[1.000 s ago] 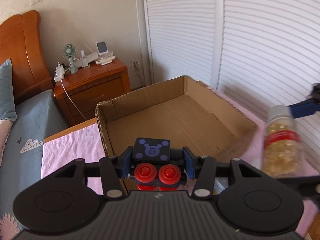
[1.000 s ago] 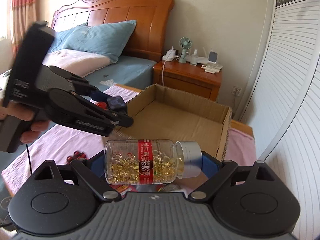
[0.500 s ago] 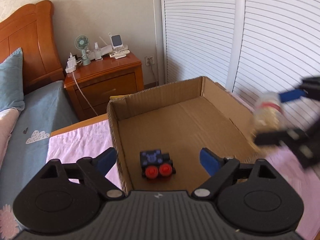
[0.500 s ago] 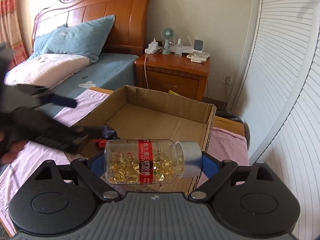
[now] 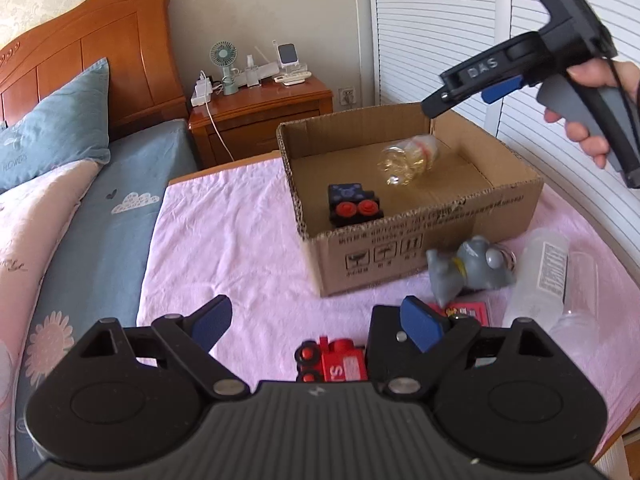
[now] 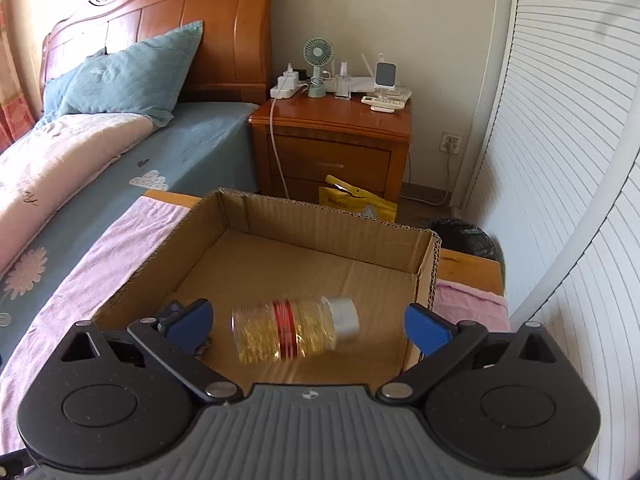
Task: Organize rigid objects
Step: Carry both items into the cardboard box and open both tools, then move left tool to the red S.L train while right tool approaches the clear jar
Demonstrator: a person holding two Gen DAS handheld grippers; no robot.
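Note:
An open cardboard box (image 5: 420, 236) stands on the pink cloth. Inside it lie a black toy block with red wheels (image 5: 352, 205) and a clear capsule bottle (image 5: 408, 157), blurred. In the right wrist view the bottle (image 6: 296, 330) lies on its side in the box (image 6: 320, 216), below my open, empty right gripper (image 6: 308, 320). My left gripper (image 5: 316, 320) is open and empty, low over a red toy train (image 5: 334, 362) on the cloth. The right gripper also shows in the left wrist view (image 5: 520, 68), above the box's far right corner.
On the cloth right of the box lie a grey elephant toy (image 5: 468, 268), a red card (image 5: 468, 312) and a clear plastic bottle (image 5: 552, 276). A bed with a blue pillow (image 6: 128, 76) is at the left. A wooden nightstand (image 6: 336, 148) stands behind the box.
My left gripper let go of the black block into the box, then pulled back and down over the cloth. My right gripper opened and the capsule bottle dropped into the box.

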